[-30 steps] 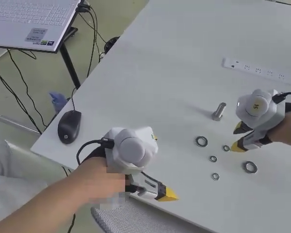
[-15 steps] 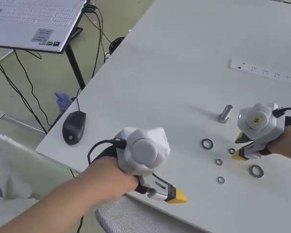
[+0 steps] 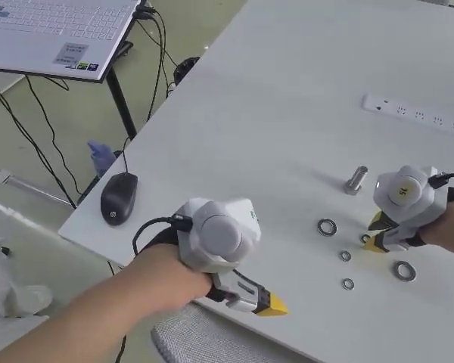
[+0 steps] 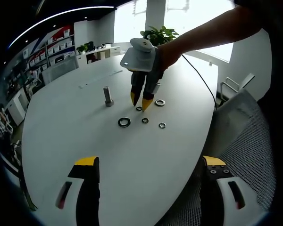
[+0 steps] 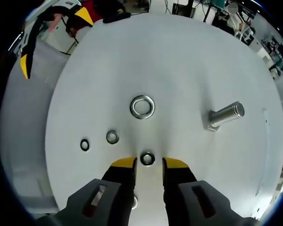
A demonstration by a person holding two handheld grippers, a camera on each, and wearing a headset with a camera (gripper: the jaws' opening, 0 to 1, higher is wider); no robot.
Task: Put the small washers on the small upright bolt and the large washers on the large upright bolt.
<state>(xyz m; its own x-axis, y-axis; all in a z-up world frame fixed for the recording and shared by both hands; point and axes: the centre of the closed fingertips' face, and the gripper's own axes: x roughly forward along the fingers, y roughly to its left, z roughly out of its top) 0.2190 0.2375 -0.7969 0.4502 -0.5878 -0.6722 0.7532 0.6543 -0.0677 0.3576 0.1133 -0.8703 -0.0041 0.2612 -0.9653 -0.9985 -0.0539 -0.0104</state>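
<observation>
One white tabletop [image 3: 287, 113] carries everything; left tongs [image 4: 150, 162] hang wide apart near its edge, seemingly idle; right tongs [image 5: 149, 163] point down, slightly apart; an upright bolt [image 5: 224, 115] stands nearby; a small washer [image 5: 147, 158] lies between those tips, apparently awaiting the pinch.

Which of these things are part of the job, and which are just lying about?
For the job: upright bolt, two large washers, three small washers.
Just lying about: mouse, laptop, power strip.
</observation>
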